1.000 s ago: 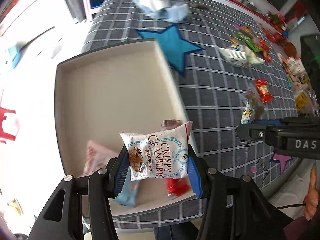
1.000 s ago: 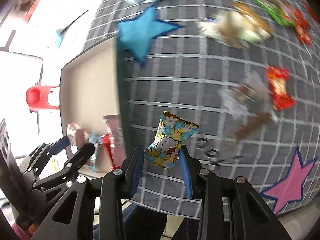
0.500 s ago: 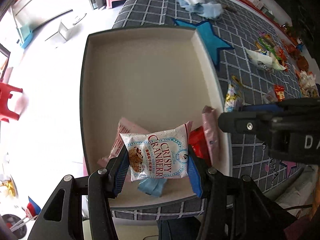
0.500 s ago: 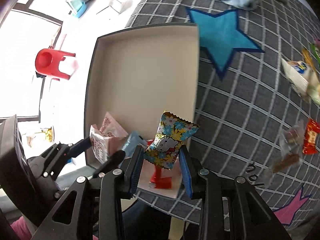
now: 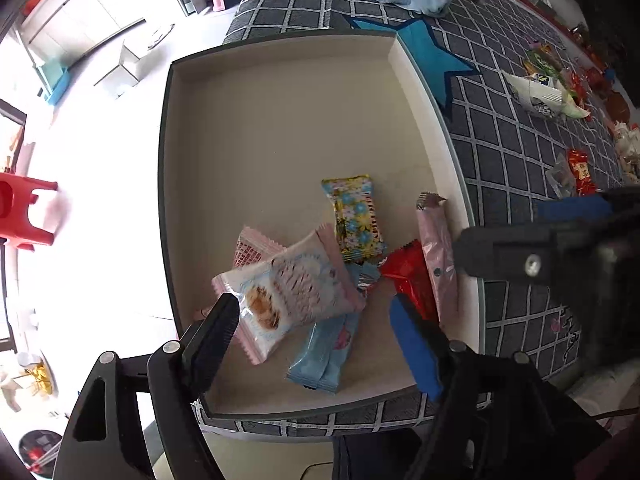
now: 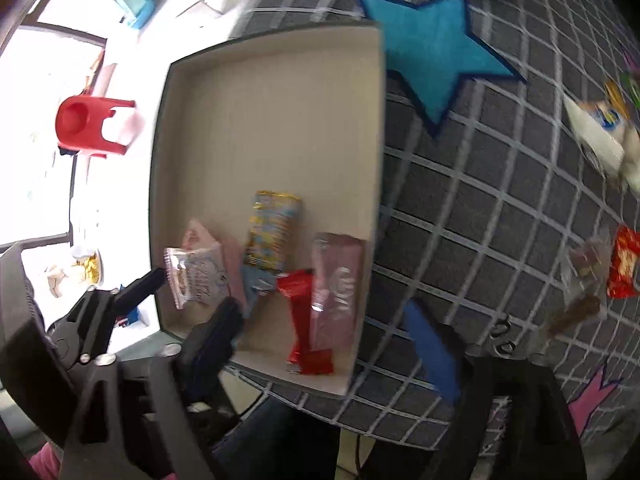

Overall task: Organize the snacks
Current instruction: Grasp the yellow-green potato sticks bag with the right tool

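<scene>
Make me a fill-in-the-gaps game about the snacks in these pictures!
1. The flowery yellow candy lies inside the ____.
2. The left tool has its fingers spread ____.
3. The star sewn on the checked cloth right beside the box is ____.
4. The plastic stool on the floor is ____.

Missing words: box; open; blue; red

The box [image 5: 280,128] is beige inside with a dark rim. The cloth [image 5: 520,152] is dark grey with a white grid and a blue star [image 5: 434,56]. 1 candy [image 5: 356,220] is yellow with blue flowers; 1 wrapper [image 5: 412,280] is red.
</scene>
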`<state>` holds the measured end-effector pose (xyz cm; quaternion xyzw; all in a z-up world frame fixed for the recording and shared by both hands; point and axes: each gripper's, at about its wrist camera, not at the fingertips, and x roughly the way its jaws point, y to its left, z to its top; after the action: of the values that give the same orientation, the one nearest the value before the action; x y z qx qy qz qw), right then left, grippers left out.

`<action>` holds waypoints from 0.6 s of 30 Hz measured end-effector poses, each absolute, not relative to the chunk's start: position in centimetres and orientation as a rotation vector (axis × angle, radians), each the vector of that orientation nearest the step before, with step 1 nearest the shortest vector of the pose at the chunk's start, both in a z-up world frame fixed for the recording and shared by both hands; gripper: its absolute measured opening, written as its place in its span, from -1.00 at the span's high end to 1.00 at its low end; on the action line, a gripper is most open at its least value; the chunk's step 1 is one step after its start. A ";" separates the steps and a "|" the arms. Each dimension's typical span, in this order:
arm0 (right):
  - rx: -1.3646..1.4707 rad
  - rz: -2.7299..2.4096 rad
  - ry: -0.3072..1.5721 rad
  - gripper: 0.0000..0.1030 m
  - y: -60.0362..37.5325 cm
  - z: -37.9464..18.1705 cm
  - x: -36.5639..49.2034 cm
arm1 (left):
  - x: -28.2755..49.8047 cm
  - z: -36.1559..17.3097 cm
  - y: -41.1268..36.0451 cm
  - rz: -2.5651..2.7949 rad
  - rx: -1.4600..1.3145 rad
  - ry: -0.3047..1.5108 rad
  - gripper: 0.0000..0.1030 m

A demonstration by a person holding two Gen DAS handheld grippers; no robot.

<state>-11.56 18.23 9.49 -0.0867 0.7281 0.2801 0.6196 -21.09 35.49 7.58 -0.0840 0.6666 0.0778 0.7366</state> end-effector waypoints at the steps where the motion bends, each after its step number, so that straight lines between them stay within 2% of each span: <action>1: -0.180 0.629 1.683 -1.00 17.5 9.3 -11.3 | -21.0 7.6 35.4 0.170 -0.183 1.463 -0.57; 9: -0.006 0.385 1.796 -1.00 9.1 6.2 -9.8 | -19.7 7.6 33.8 0.152 -0.137 1.458 -0.57; 18: 0.319 0.090 1.893 -1.00 -2.2 2.6 -9.5 | -18.4 8.1 31.5 0.104 -0.065 1.445 -0.57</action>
<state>-9.47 -2.23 2.62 0.1362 0.8075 0.0385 0.5727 -18.39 31.55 8.06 -0.0296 0.6608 0.0475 0.7484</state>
